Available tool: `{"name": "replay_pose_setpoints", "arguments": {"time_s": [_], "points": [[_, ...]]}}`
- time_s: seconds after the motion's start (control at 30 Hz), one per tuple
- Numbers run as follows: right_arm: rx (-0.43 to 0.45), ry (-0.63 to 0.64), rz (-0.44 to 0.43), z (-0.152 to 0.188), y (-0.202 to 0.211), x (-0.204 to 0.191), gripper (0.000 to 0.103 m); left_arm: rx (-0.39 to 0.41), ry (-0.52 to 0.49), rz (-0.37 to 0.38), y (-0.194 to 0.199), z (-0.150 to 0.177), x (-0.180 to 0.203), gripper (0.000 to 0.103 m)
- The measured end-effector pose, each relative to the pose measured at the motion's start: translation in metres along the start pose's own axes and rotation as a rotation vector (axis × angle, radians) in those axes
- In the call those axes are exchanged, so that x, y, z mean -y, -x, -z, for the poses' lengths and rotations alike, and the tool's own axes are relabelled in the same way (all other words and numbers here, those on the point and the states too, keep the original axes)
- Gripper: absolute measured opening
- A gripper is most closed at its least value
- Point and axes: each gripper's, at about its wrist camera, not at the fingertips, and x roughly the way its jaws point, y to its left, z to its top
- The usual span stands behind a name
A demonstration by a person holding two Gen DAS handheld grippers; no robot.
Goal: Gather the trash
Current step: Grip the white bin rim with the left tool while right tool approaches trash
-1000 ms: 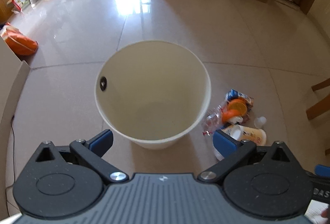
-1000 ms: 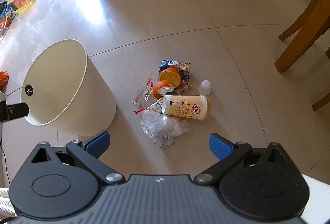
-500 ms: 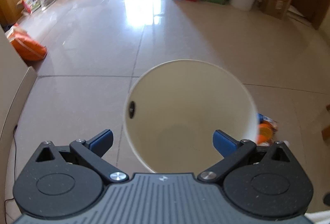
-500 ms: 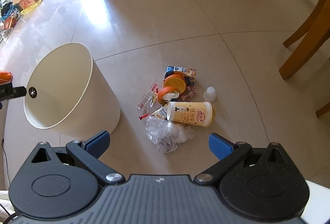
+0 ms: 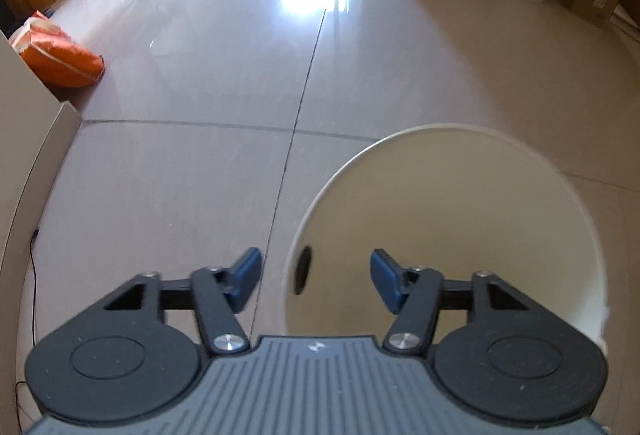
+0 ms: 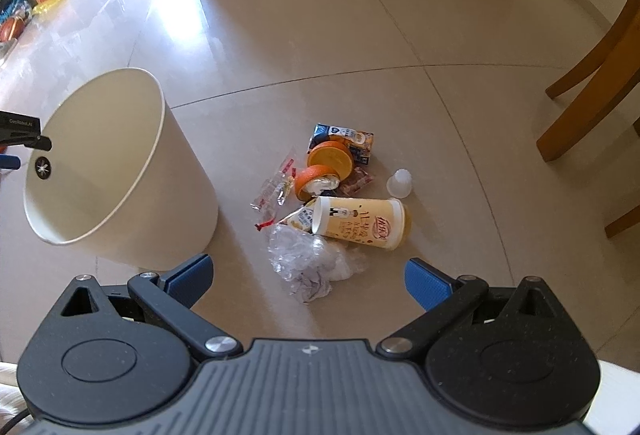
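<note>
Cream-white plastic bin (image 6: 120,171) stands on the glossy tiled floor (image 5: 200,115), its mouth open and its interior bare. The left gripper (image 5: 316,285) straddles the bin's near rim beside a dark handle hole (image 5: 302,271): one blue pad sits outside the wall, the other inside, and the jaws are closing with the rim between them but no contact visible. The right gripper (image 6: 308,275) hangs wide open over the trash pile, holding nothing. Beneath it lies crumpled clear plastic (image 6: 312,263). Just beyond rests a yellow cup (image 6: 360,223) on its side, touching a small carton. Further on are orange peels (image 6: 326,165), a blue juice carton (image 6: 348,137), clear wrappers (image 6: 274,187) and a small white cap (image 6: 400,183). The pile lies just beside the bin's right flank. Wooden chair legs (image 6: 592,87) stand well apart, to the right.
</note>
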Motion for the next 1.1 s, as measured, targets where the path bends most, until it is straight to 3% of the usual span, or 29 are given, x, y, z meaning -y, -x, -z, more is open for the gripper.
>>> {"name": "replay_pose_setpoints", "arguments": {"time_s": [0.1, 0.2, 0.57, 0.97, 1.1], "points": [[-0.001, 0.0, 0.003, -0.001, -0.002, 0.002, 0.103, -0.029, 0.011, -0.039, -0.012, 0.005, -0.008, 0.046], [-0.001, -0.011, -0.001, -0.002, -0.002, 0.004, 0.103, -0.042, 0.033, -0.015, -0.017, 0.01, -0.014, 0.042], [0.008, 0.008, -0.006, 0.001, -0.004, 0.004, 0.103, -0.04, 0.024, 0.03, -0.032, 0.005, -0.017, 0.014], [0.044, 0.12, -0.049, 0.021, -0.017, 0.015, 0.103, 0.02, -0.105, 0.011, -0.045, -0.008, -0.005, 0.018], [0.036, 0.152, -0.086, 0.029, -0.026, 0.018, 0.103, 0.02, -0.11, 0.041, -0.052, -0.019, -0.004, 0.019]]}}
